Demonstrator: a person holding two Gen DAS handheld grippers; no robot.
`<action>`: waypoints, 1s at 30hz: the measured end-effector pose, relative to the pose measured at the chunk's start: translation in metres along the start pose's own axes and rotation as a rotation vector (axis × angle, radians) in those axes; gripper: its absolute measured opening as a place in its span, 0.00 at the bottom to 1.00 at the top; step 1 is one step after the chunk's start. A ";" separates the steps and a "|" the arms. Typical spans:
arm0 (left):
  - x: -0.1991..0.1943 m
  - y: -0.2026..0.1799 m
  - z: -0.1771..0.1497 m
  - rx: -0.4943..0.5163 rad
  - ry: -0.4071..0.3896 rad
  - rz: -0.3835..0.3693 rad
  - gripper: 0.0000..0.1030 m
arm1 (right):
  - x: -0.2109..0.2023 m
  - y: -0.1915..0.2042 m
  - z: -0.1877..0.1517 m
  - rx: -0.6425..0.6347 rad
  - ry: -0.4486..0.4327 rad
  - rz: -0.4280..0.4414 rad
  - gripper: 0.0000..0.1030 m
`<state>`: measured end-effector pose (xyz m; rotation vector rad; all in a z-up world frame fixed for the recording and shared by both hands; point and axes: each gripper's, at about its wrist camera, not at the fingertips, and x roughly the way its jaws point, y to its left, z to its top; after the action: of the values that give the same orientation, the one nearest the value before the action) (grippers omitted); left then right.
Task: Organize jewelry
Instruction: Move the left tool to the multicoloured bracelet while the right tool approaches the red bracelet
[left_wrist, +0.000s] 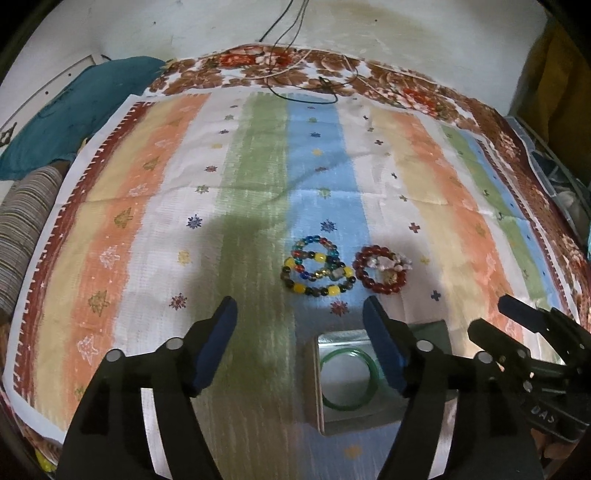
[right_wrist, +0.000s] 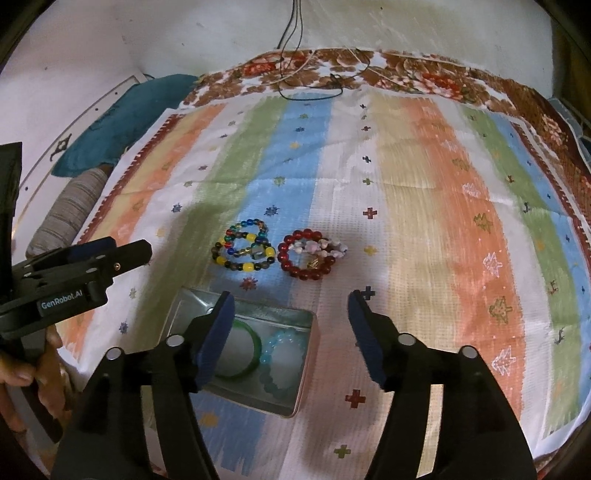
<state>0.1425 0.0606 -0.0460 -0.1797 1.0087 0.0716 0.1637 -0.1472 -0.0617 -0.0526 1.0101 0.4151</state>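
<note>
Both grippers hang over the striped cloth (right_wrist: 424, 206) with nothing between their jaws, so the step in hand reads as the reach for the next piece.

Left: the left gripper (left_wrist: 300, 325) stands spread and empty. The multicoloured bead bracelets (left_wrist: 318, 271) lie just ahead of its right finger, and the open metal tin (left_wrist: 314, 384) sits below and between its fingers.

Centre: in the tin lie a green bangle (right_wrist: 245, 350) and a pale blue bead bracelet (right_wrist: 282, 345), both judged already sorted. Touching the multicoloured pile on its right is a red bead bracelet (right_wrist: 308, 254) with a pale pink strand (right_wrist: 321, 246) lying across it.

Right: the right gripper (right_wrist: 290, 325) is likewise spread and empty, the red bracelet just ahead of it, between its fingertips.

The next move calls for lowering one pair of jaws over a single loop. The tangled, overlapping strands may lift together.

Black cords (right_wrist: 310, 88) lie at the cloth's far edge, well clear; a teal cushion (right_wrist: 122, 122) sits far left.
</note>
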 end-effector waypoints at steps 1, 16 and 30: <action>0.002 0.000 0.001 0.000 -0.001 0.006 0.71 | 0.002 -0.001 0.001 0.003 0.003 -0.002 0.66; 0.032 0.007 0.021 -0.020 0.031 0.020 0.79 | 0.026 -0.012 0.016 0.029 0.032 -0.026 0.78; 0.066 -0.007 0.035 0.017 0.062 0.031 0.79 | 0.055 -0.020 0.028 0.017 0.075 -0.068 0.78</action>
<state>0.2081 0.0586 -0.0829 -0.1515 1.0738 0.0864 0.2193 -0.1418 -0.0954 -0.0874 1.0829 0.3446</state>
